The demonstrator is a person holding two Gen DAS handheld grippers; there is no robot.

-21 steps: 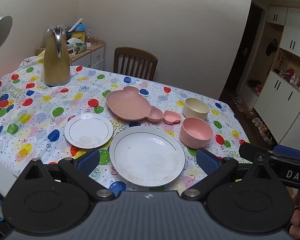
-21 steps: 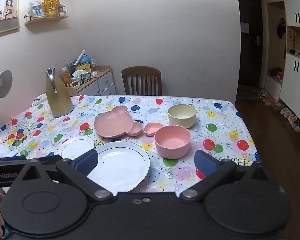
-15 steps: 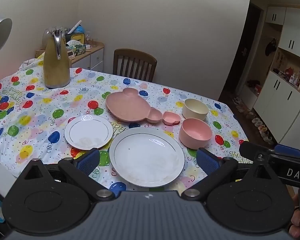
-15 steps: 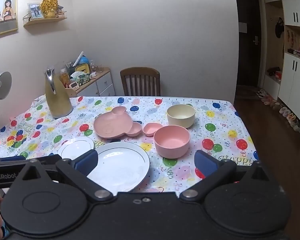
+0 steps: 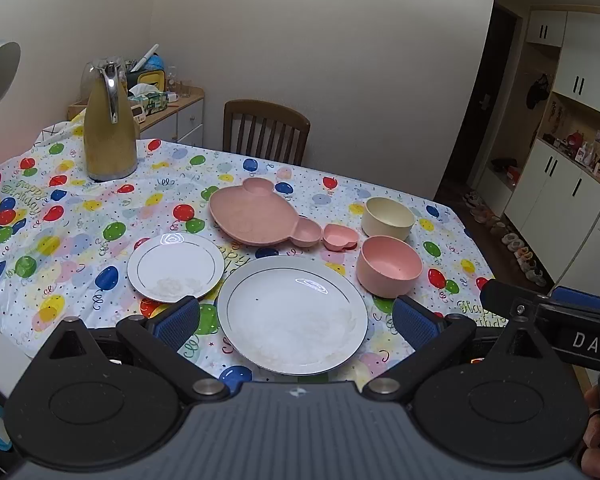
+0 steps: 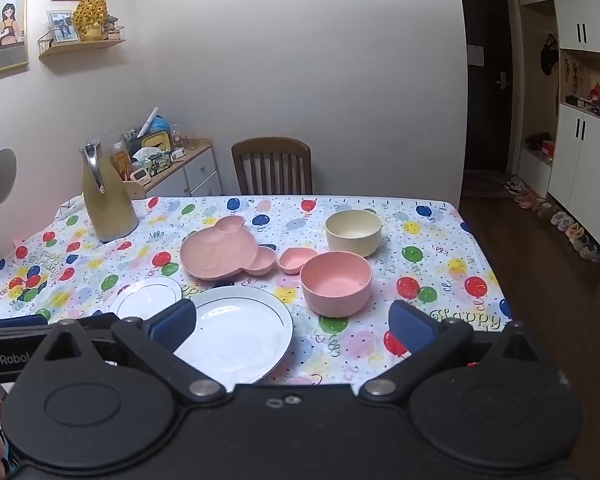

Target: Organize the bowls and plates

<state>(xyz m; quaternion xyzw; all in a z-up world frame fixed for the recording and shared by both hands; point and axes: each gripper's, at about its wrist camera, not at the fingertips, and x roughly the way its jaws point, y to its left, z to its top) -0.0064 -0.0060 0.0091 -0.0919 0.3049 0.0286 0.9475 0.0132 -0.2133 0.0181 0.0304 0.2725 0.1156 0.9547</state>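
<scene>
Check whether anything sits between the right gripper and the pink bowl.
Nothing visible does. The right gripper is open, short of the table edge, and only bare balloon tablecloth lies between it and the pink bowl. The large white plate lies to the left of that path.

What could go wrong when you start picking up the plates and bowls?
The big white plate sits near the table's front edge, so a nudge might slide it off. It lies flat, hard for the open left tool to grip. The pink bowl sits close to the small pink dish, so lifting it may bump that.
</scene>
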